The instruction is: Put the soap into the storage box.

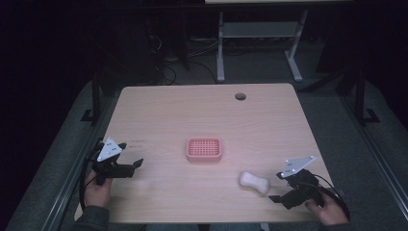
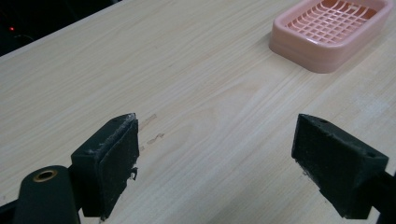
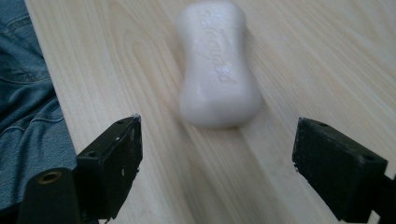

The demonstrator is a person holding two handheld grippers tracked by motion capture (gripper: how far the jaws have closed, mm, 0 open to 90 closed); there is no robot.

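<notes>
Ahead, a smooth waisted white soap bar; both grippers' jaws gape apart.

Bare wood between right tool and soap, pink tray well apart

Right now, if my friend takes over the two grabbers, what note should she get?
Left gripper: open, holding nothing, over bare table left of the dish.
Right gripper: open, holding nothing, pointed at the soap, jaws not yet around it.
Soap: lying flat near the front edge, to the right of the dish and nearer the person.
Dish: pink, nothing in it, mid-table.
Done: nothing moved yet, by the look of it.
Left: probably close the right gripper on the soap, lift it and set it in the dish.
</notes>
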